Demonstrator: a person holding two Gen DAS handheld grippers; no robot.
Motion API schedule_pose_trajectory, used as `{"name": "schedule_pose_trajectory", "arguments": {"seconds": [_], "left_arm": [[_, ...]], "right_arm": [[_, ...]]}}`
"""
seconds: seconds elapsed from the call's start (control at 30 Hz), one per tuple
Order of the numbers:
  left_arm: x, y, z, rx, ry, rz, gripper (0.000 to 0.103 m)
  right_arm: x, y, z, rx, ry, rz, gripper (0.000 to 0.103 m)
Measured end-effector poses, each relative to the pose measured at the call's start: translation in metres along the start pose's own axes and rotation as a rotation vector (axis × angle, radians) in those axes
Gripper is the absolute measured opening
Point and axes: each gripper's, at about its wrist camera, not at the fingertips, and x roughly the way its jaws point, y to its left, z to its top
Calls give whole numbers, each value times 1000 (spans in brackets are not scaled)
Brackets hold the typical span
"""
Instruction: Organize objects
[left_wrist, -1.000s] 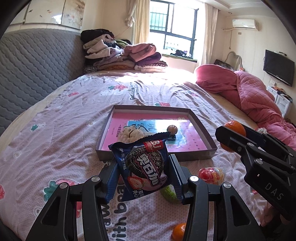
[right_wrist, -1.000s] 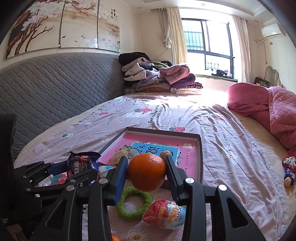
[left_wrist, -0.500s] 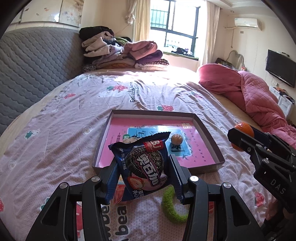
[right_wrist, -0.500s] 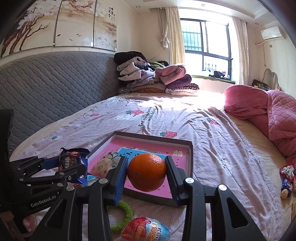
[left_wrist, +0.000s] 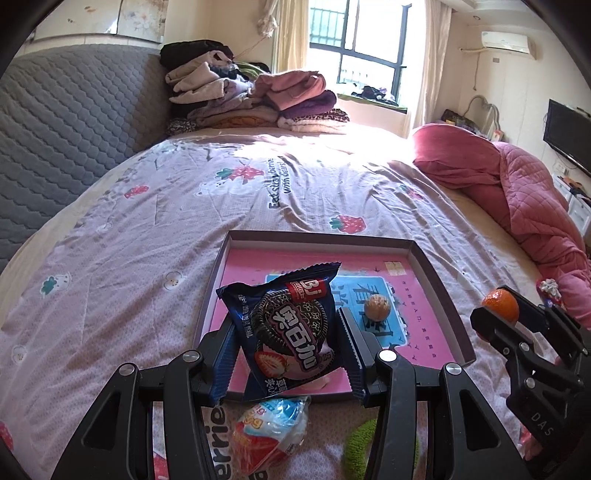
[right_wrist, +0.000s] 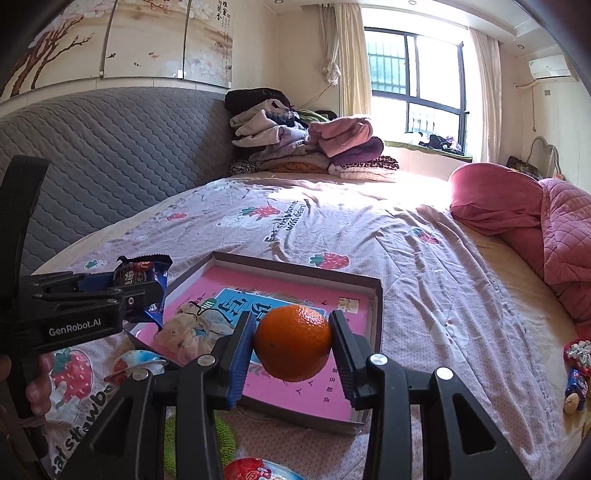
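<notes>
At the bottom of the left wrist view, the left gripper (left_wrist: 286, 341) is clamped on a dark blue cookie packet (left_wrist: 287, 334), which stands upright between its fingers and hangs over the near left corner of a shallow box (left_wrist: 443, 295). Under the fingers at the bottom edge lie a crinkled egg-shaped sweet (left_wrist: 271, 437) and part of a green ring (left_wrist: 360, 443) on the bedsheet (left_wrist: 129, 258).

At lower centre of the right wrist view, the right gripper (right_wrist: 291, 343) is closed on an orange (right_wrist: 292, 342), held above the near right part of the box (right_wrist: 376, 306). The green ring (right_wrist: 170, 439) shows at the bottom left between the finger arms, and the sweet (right_wrist: 255, 470) sits at the bottom edge.

Inside the box, centre right in the left wrist view, a small round brown figure (left_wrist: 376, 307) stands on the pink printed floor. A pale soft toy (right_wrist: 188, 328) lies in the box's left part in the right wrist view.

Farther off, at the right edge of both views, lies a pink quilt (left_wrist: 524, 192). A pile of folded clothes (left_wrist: 255, 99) sits at upper centre against the grey padded headboard (left_wrist: 66, 122), with the window (left_wrist: 354, 40) behind it.
</notes>
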Motion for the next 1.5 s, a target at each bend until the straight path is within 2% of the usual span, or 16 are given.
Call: {"name": "schedule_pose_trajectory", "arguments": {"seconds": [0.5, 0.8, 1.07, 1.5], "left_arm": [[48, -31, 15, 25, 54, -80, 52], [69, -41, 12, 61, 106, -47, 52], [85, -46, 6, 78, 158, -72, 52], [105, -53, -2, 117, 237, -62, 52]], "right_arm": [[36, -7, -9, 1, 68, -3, 41], [50, -5, -16, -15, 116, -7, 41], [59, -10, -23, -9, 153, -10, 41], [80, -21, -33, 4, 204, -14, 41]]}}
